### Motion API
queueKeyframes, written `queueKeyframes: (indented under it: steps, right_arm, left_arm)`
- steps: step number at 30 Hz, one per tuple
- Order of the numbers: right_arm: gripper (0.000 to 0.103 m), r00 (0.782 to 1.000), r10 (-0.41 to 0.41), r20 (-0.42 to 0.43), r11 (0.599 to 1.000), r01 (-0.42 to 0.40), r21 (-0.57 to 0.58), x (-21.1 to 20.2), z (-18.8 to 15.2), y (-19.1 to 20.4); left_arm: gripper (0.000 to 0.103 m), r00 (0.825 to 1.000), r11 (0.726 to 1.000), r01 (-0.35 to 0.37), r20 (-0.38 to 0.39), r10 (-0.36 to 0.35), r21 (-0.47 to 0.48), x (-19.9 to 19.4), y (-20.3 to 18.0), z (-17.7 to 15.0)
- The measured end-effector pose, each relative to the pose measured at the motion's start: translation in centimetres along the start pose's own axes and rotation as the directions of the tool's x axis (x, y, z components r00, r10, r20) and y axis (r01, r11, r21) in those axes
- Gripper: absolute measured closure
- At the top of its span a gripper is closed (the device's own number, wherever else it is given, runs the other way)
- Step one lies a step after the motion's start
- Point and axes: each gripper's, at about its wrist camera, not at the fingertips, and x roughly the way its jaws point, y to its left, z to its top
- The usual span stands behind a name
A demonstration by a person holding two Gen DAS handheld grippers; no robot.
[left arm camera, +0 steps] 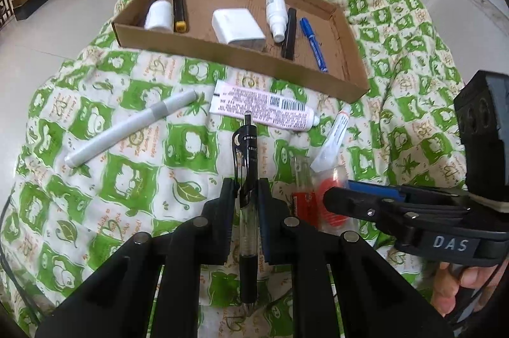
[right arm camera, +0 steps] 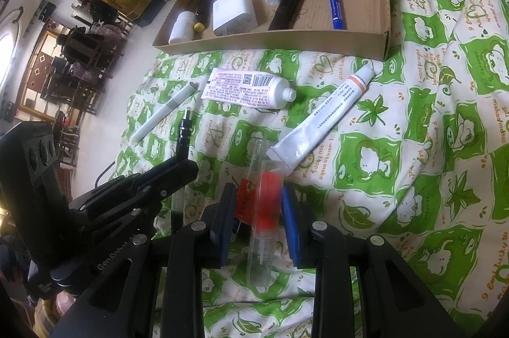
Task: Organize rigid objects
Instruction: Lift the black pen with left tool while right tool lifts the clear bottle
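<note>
Right now my left gripper [left arm camera: 248, 195] is clamped narrow on a black-and-clear plastic retractable pen [left arm camera: 247, 179], which stands lifted off the green-and-white printed quilt [left arm camera: 127, 179], short of the shallow brown cardboard tray [left arm camera: 241, 51]. My right gripper [right arm camera: 257, 210] has its blue pads pressed on a clear plastic tube with a red and orange label [right arm camera: 262, 204], also on the near side of the tray. I judge the main risk is the pen: it is smooth, round and pinched at one narrow band, so it could pivot or slide out if I swing it quickly toward the tray. The clear tube is slick and hard too, and may roll between the pads. With both grippers side by side, nearly touching, a careless lift could knock one against the other. The quilt is soft and rumpled, so anything dropped may roll into a fold. Still lying on the quilt before the tray are a grey cylindrical marker [left arm camera: 133, 128], a white squeezable tube with printed text [left arm camera: 264, 109] and a slim white ointment tube [right arm camera: 321, 118]; both tubes look crushable. Inside the tray sit white bottles, a white block and dark pens.
</note>
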Motion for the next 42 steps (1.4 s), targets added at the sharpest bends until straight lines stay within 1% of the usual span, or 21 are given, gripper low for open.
queueKeyframes:
  steps: [5, 8, 12, 17, 18, 19, 22, 23, 24, 27, 36, 42]
  right_arm:
    - [0.077, 1.000, 0.005, 0.017, 1.000, -0.005, -0.010, -0.3, -0.1, 0.2]
    - [0.077, 1.000, 0.008, 0.027, 1.000, -0.008, -0.011, -0.6, -0.1, 0.3]
    - [0.077, 0.999, 0.004, 0.040, 1.000, -0.004, -0.018, -0.8, -0.2, 0.4]
    - [0.077, 0.997, -0.006, 0.073, 0.999, 0.009, -0.039, -1.5, -0.4, 0.7]
    - [0.081, 0.997, -0.011, 0.082, 0.999, 0.015, -0.046, -1.7, -0.4, 0.9]
    - [0.083, 0.996, -0.013, 0.087, 0.998, 0.018, -0.052, -1.8, -0.4, 0.9]
    - [0.083, 0.995, -0.019, 0.095, 0.998, 0.025, -0.061, -2.0, -0.3, 1.0]
    - [0.087, 0.995, -0.022, 0.097, 0.997, 0.029, -0.067, -2.1, -0.3, 1.1]
    - [0.095, 0.995, -0.023, 0.096, 0.997, 0.030, -0.076, -2.1, -0.3, 1.2]
    - [0.099, 0.994, -0.033, 0.100, 0.994, 0.044, -0.102, -2.0, -0.5, 1.7]
    - [0.102, 0.994, -0.009, 0.111, 0.993, 0.022, -0.118, -2.0, -0.4, 2.0]
    - [0.102, 0.987, 0.067, 0.148, 0.993, -0.050, -0.111, -3.3, -0.1, 1.8]
  left_arm:
    - [0.091, 0.997, 0.999, 0.030, 0.067, -0.028, -0.021, -2.5, 0.5, 0.3]
    - [0.091, 0.994, 0.998, 0.036, 0.106, -0.031, -0.044, -4.3, 1.1, 0.5]
    - [0.091, 0.985, 0.994, 0.063, 0.164, -0.049, -0.085, -6.7, 2.3, 0.7]
    - [0.091, 0.980, 0.991, 0.067, 0.194, -0.044, -0.114, -8.3, 3.4, 0.6]
    - [0.091, 0.979, 0.990, 0.069, 0.199, -0.044, -0.120, -8.5, 3.6, 0.6]
    - [0.091, 0.978, 0.990, 0.069, 0.203, -0.042, -0.125, -8.8, 3.7, 0.6]
    - [0.091, 0.976, 0.990, 0.064, 0.213, -0.036, -0.127, -9.3, 3.7, 0.6]
    - [0.091, 0.976, 0.990, 0.065, 0.216, -0.036, -0.125, -9.5, 3.6, 0.7]
    - [0.091, 0.975, 0.990, 0.066, 0.220, -0.038, -0.122, -9.7, 3.5, 0.8]
    - [0.091, 0.974, 0.991, 0.069, 0.224, -0.042, -0.114, -9.7, 3.3, 1.0]
    - [0.091, 0.978, 0.992, 0.080, 0.200, -0.060, -0.096, -8.3, 3.1, 0.6]
    - [0.091, 0.984, 0.991, 0.084, 0.166, -0.066, -0.101, -6.5, 3.5, 0.8]
